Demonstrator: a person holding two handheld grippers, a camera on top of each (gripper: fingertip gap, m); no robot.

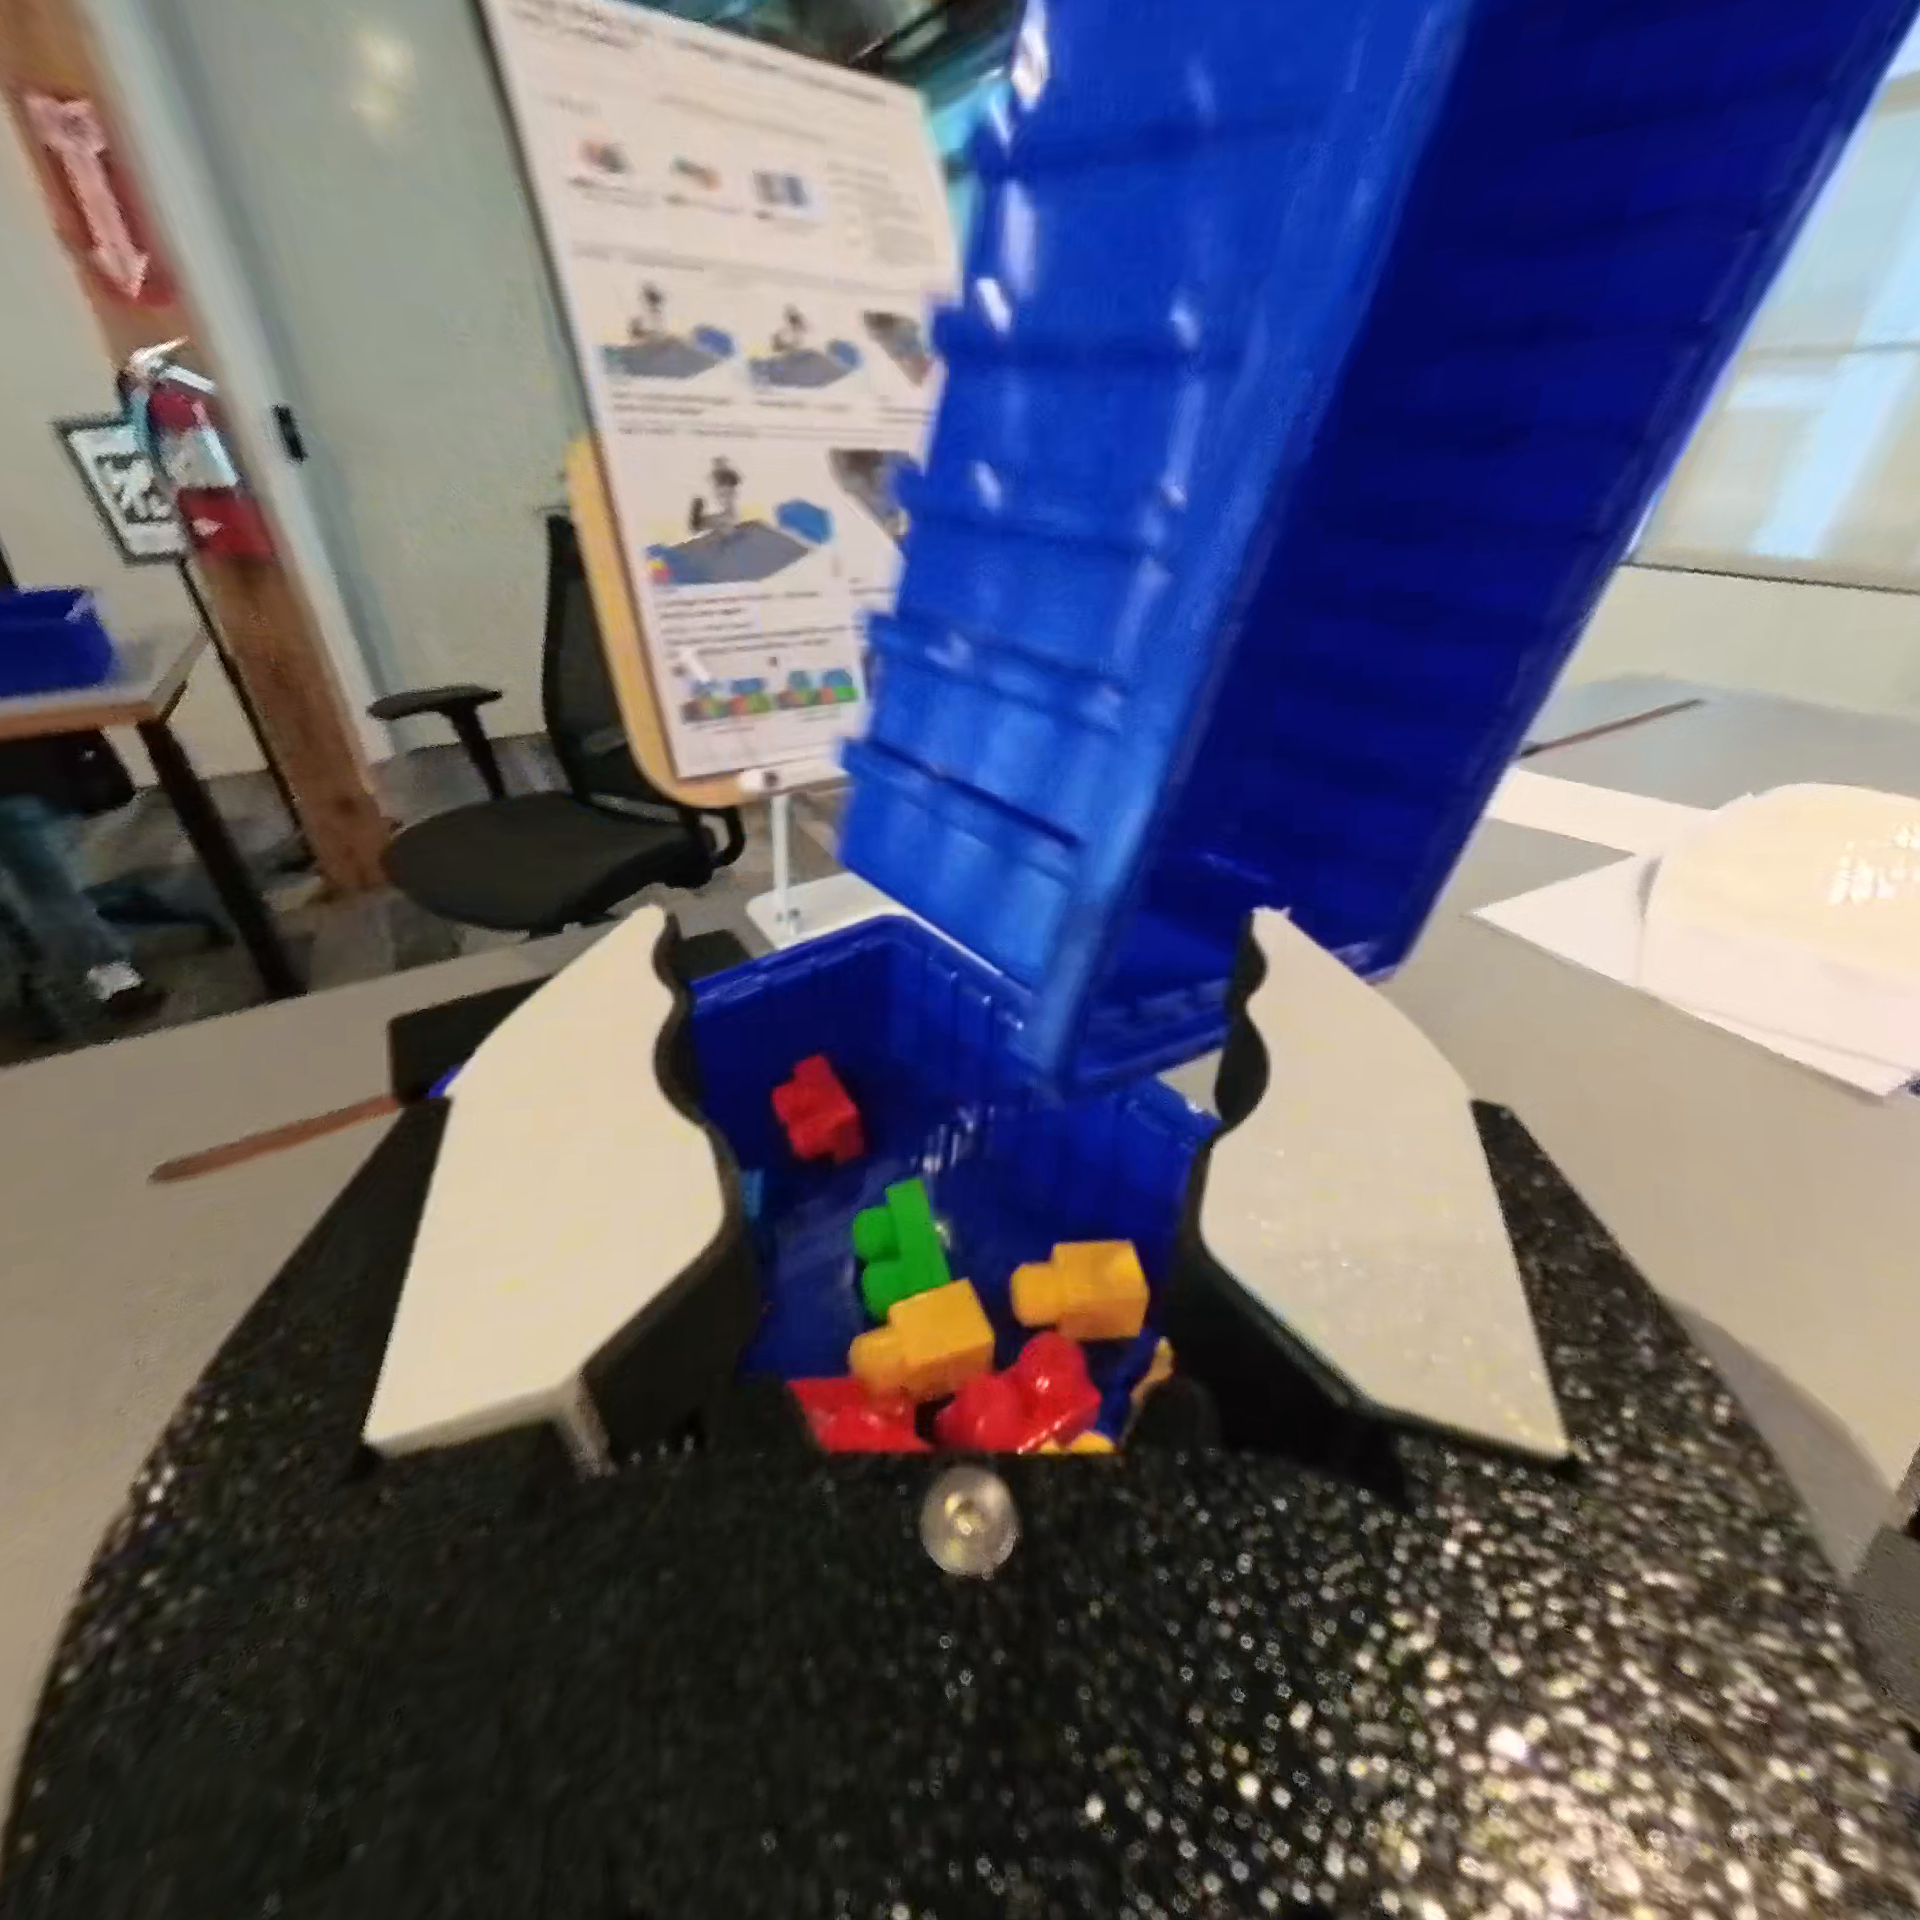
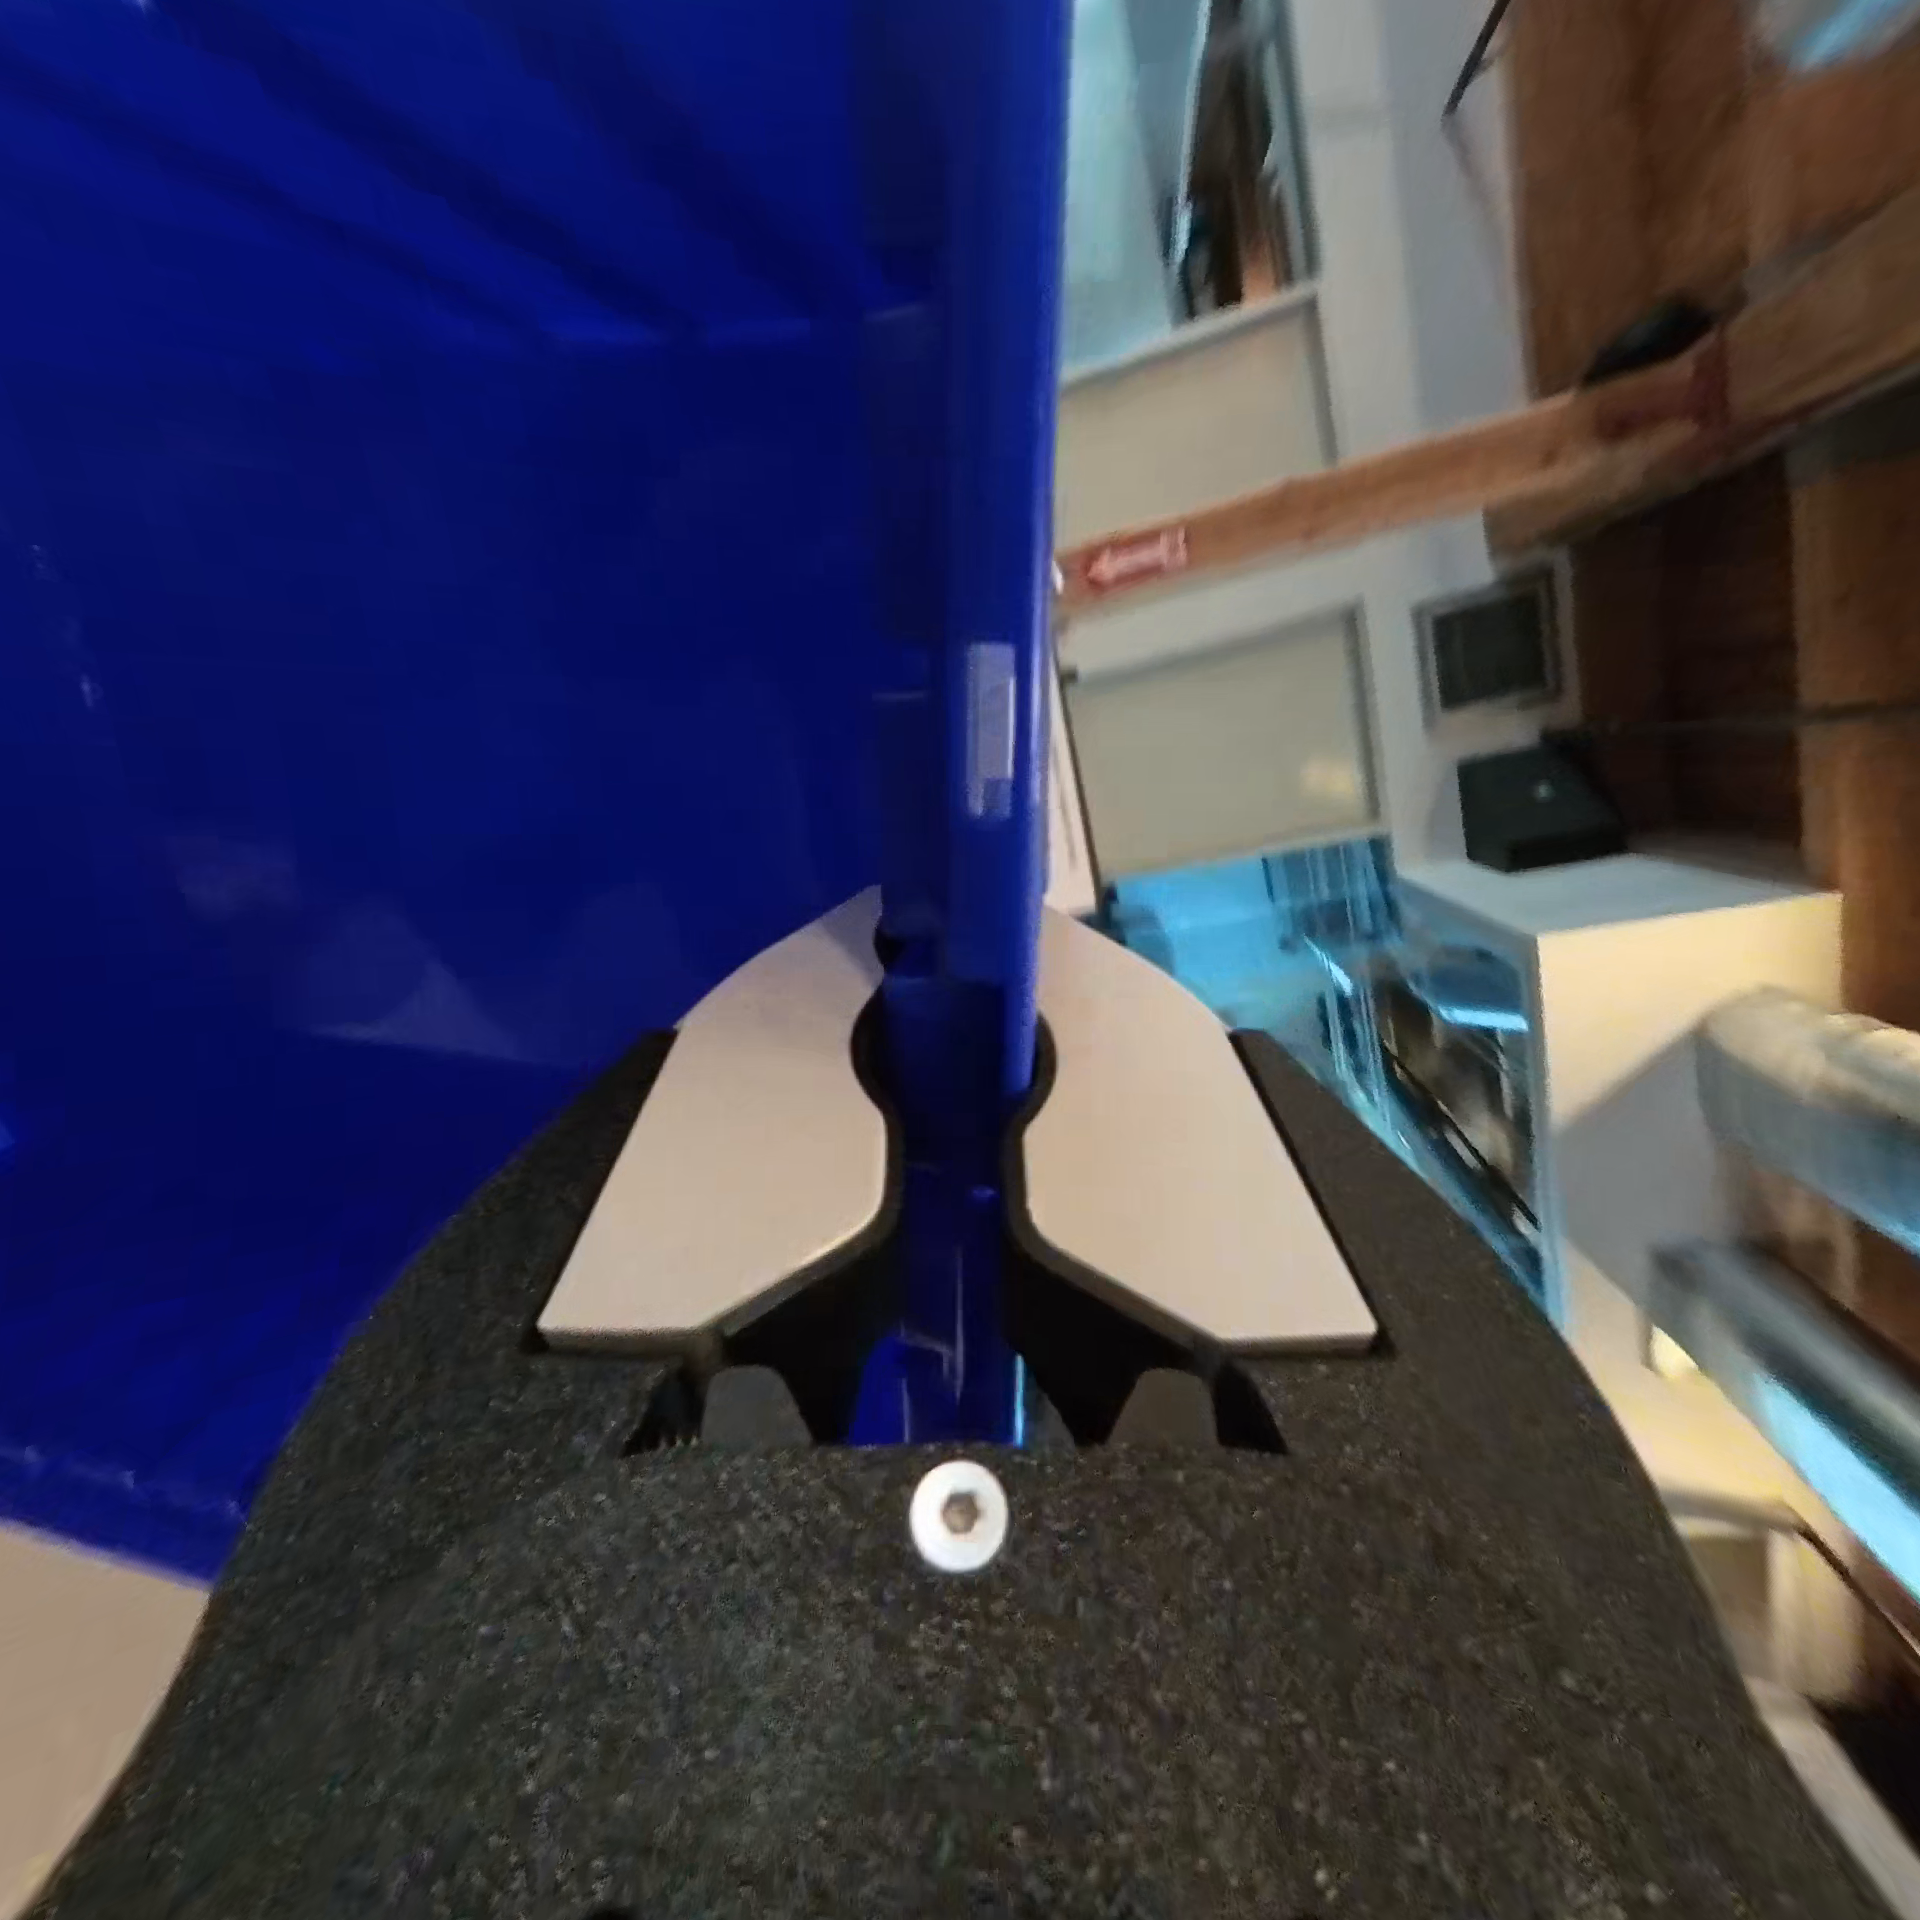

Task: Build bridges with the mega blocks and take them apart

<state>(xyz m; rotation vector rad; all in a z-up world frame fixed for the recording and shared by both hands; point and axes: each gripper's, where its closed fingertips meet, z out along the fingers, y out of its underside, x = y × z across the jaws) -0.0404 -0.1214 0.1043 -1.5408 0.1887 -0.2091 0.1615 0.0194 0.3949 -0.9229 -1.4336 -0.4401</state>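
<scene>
A blue bin [image 1: 831,997] stands on the grey table [image 1: 187,1226]. It holds several mega blocks: a red one [image 1: 818,1107], a green one [image 1: 899,1242], two yellow ones [image 1: 1081,1288] and more red ones [image 1: 1013,1397]. My left gripper [image 1: 956,935] is open and empty, with its fingers spread just above the bin. A second ribbed blue bin [image 1: 1195,468] is tilted up over the first bin's right side. My right gripper [image 2: 961,925] is shut on this raised bin's edge [image 2: 987,727]. The raised bin's wall [image 2: 468,623] fills the left of the right wrist view.
White sheets and a white domed object [image 1: 1766,894] lie on the table to the right. A thin brown strip [image 1: 270,1138] lies on the left. Beyond the table stand a black office chair [image 1: 540,842] and a poster board [image 1: 727,416]. My hands' fingertips stand some 40 centimetres from each other.
</scene>
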